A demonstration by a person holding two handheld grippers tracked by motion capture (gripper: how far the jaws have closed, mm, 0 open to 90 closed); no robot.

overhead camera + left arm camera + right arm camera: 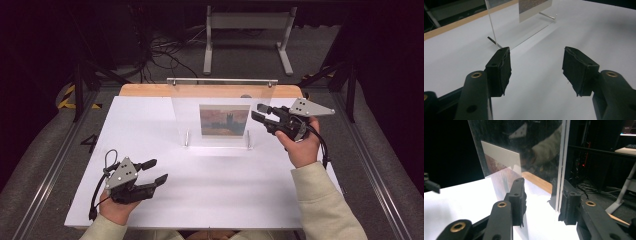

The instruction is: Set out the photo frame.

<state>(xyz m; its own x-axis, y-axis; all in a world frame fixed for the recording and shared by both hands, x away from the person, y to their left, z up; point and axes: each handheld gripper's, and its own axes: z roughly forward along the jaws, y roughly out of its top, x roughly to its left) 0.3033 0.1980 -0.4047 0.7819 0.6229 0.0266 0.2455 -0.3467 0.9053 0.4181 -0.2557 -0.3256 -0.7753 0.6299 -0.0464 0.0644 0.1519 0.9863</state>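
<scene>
Two clear panes sandwich a picture (224,122), frame (220,100) upright mid-table; stiff, slick, likely brittle. Right gripper (541,195) jaws apart straddling its side edge, best hold there. Left gripper (536,65) apart, well clear of frame

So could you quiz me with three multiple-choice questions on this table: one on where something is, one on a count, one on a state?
1. Where does the clear frame stand?
A. Far side of the white table
B. Near edge
C. On the floor

2. How many pictures does it hold?
A. None
B. One
C. Three

3. How is the left gripper?
A. Shut on the frame
B. Open, holding nothing
C. Shut on a cable

Answers: 1 A, the frame stands near the wooden back edge. 2 B, a single print shows inside. 3 B, its fingers stand apart over bare tabletop.
</scene>
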